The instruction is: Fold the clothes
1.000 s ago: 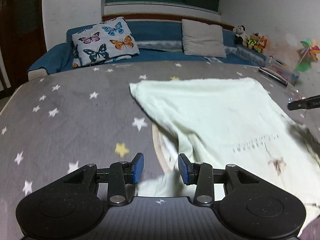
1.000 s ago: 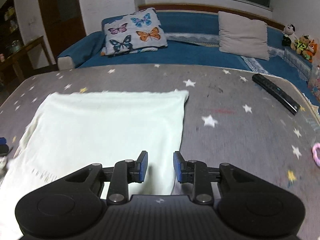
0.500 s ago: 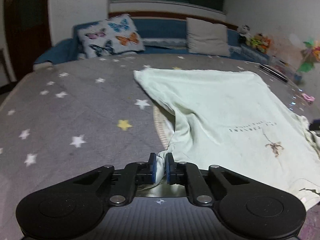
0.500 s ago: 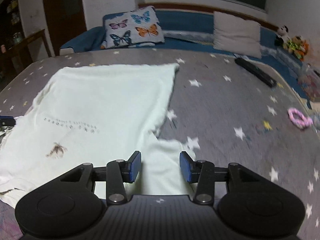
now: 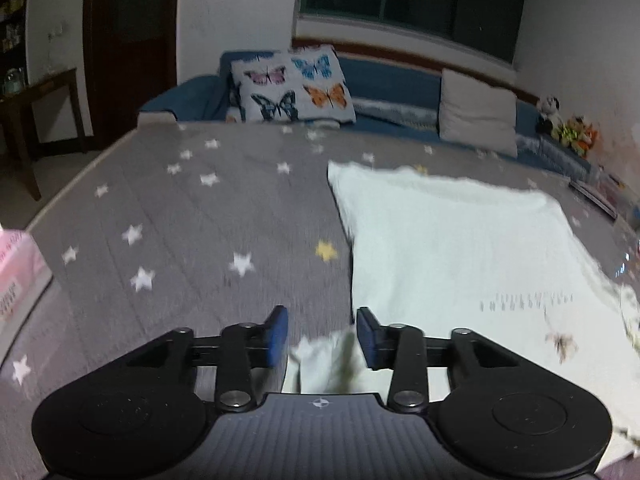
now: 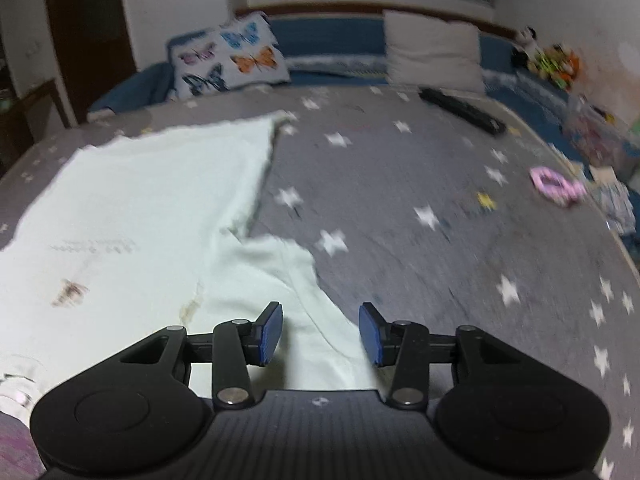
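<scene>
The pale shirt [image 5: 460,248] lay spread flat on the star-printed bed [image 5: 200,220], printed side up. The left gripper [image 5: 322,334] had just been opening: its fingers stood apart with a bunched sleeve end [image 5: 328,360] loose between them, neither pad pressing it. The right gripper [image 6: 320,334] hovered with fingers equally parted over the other sleeve [image 6: 280,276], which ran beneath and beyond the tips, ungripped. The shirt looked thin, light and limp, likely to sag and crease when lifted, so a pinch at a sleeve hem or shoulder seam seemed best.
</scene>
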Available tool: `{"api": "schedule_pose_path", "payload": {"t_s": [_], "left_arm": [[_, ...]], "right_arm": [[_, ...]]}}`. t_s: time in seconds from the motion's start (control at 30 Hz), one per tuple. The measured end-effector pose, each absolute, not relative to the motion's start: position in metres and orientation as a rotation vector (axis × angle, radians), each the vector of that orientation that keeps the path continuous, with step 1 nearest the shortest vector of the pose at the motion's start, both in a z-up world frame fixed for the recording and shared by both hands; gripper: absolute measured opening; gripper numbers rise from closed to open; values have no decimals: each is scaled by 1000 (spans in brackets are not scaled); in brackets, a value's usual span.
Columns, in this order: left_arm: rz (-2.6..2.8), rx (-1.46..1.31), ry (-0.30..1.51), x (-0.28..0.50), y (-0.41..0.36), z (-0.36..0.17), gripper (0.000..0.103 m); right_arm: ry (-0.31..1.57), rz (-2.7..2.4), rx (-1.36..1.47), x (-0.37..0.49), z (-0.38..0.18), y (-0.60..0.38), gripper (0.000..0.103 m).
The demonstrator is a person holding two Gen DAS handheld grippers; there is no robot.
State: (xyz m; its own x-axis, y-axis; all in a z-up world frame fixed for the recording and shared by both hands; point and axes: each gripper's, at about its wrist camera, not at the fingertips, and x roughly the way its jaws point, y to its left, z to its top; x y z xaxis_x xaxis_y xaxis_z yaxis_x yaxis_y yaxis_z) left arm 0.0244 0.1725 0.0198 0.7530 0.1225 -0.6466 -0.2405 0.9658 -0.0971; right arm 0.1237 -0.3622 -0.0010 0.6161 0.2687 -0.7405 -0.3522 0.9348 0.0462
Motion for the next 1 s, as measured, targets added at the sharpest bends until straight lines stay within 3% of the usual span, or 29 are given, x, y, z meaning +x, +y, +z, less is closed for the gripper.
{"api": "schedule_pose_path", "payload": {"t_s": [0.2, 0.3, 0.43, 0.5, 0.67, 0.77, 1.0], "left_arm": [[148, -193, 673, 42, 153, 25, 51], [120, -186, 695, 52, 139, 18, 52], [113, -147, 715, 60, 126, 7, 52], [128, -118, 722, 64, 124, 1, 52], [158, -119, 750, 65, 126, -12, 52], [171, -121, 749, 63, 128, -13, 53], [158, -113, 720, 48, 120, -2, 61]], "right_arm": [[815, 383, -55, 149, -4, -348, 41], [834, 373, -4, 161, -12, -346, 33], [840, 370, 9, 162, -19, -344, 10], [821, 354, 2, 157, -19, -345, 6], [794, 294, 4, 147, -15, -355, 7], [807, 267, 33, 149, -19, -364, 22], [711, 317, -48, 131, 3, -356, 27]]}}
